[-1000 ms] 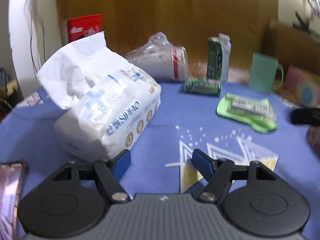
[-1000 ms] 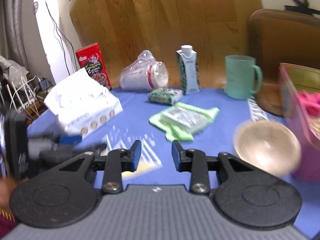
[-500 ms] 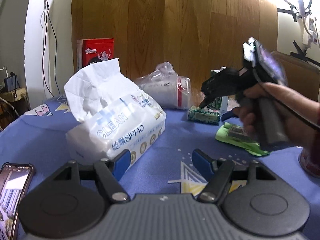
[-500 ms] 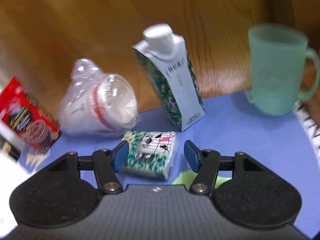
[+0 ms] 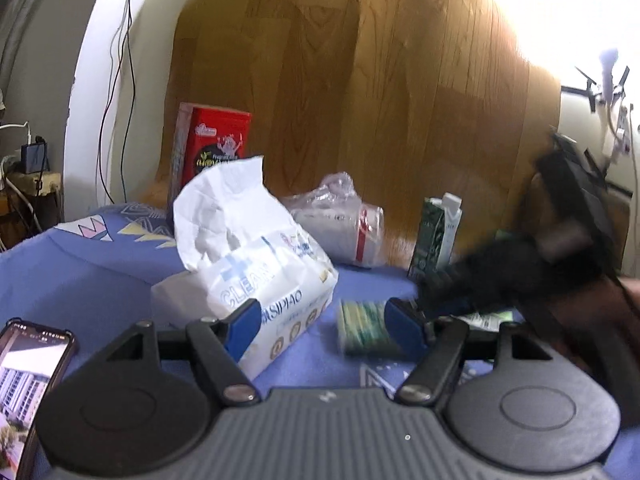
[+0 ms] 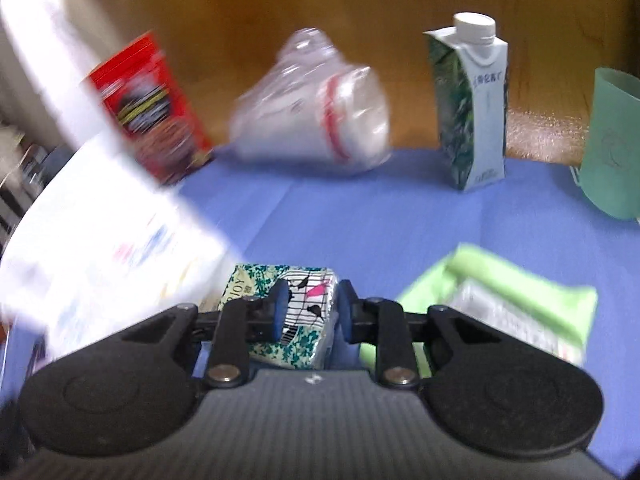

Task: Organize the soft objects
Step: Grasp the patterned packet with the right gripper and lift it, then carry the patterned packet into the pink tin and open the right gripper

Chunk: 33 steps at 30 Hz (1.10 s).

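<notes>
Near mid-surface (image 6: 360,216): small patterned tissue pack (image 6: 298,308) clamped between pads of right hand-held gripper (image 6: 312,314), resting on blue cloth. Touching or just beside large white tissue pack (image 5: 248,280) toward left edge; cannot tell which. Green pouch (image 6: 516,304) just right. Left hand-held gripper (image 5: 326,330) wide, holding nothing. Carton (image 6: 470,104), bagged cups (image 6: 320,120), red box (image 6: 148,108) along back edge.

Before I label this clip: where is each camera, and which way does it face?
Left wrist: sits on the left gripper, facing a wood panel across the table; shows its open fingers and the blurred right gripper.
Right wrist: sits on the right gripper, low over the blue cloth; shows its fingers shut on the small tissue pack.
Shared: big tissue pack, carton, red box.
</notes>
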Tool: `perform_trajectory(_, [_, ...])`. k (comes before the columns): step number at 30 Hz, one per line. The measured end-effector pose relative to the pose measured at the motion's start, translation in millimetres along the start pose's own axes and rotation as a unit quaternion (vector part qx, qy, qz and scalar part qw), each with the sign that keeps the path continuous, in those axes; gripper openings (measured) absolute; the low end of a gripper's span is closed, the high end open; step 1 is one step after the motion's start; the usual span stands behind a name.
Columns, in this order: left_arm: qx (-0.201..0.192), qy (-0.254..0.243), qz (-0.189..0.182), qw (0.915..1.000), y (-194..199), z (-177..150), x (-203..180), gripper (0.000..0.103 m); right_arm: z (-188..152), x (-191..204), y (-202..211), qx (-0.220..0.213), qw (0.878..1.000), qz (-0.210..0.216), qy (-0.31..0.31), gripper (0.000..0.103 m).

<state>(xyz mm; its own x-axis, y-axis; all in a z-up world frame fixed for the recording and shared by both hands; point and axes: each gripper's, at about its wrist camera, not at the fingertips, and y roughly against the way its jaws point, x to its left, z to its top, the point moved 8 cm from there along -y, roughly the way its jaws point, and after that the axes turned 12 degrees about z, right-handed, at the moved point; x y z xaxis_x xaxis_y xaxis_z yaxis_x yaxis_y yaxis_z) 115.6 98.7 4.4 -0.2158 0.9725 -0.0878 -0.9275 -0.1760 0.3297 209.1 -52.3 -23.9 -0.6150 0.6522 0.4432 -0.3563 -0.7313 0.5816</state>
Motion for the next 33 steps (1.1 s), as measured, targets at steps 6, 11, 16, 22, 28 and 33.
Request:
perform_trajectory(6, [-0.048,0.054,0.036,0.9967,13.6,18.8,32.0,0.086,-59.2,1.7,66.5,0.008,0.999,0.032,0.021,0.028])
perform_trajectory(11, [-0.010,0.099,0.122,0.9876,-19.2,37.2,79.6,0.096,-113.9,7.4,123.7,-0.016,0.999,0.038,0.022,0.028])
perform_trajectory(16, [0.098,0.116,0.061,0.9866,-61.2,25.7,72.8,0.097,-132.7,2.2,140.8,-0.050,0.998,0.037,-0.017,0.028])
perform_trajectory(22, [0.109,0.072,0.030,0.9910,-53.9,18.0,28.7,0.097,-136.9,-6.9,154.8,-0.077,0.996,0.033,-0.036,0.027])
perform_trajectory(28, [0.085,0.065,0.070,0.9919,-15.7,11.3,12.8,0.094,-142.0,-21.9,173.9,-0.090,0.994,0.034,-0.049,0.027])
perform_trajectory(33, [0.077,0.040,0.024,0.9959,45.9,8.1,-4.9,0.091,-150.1,-18.2,203.5,-0.116,0.991,0.059,-0.006,0.049])
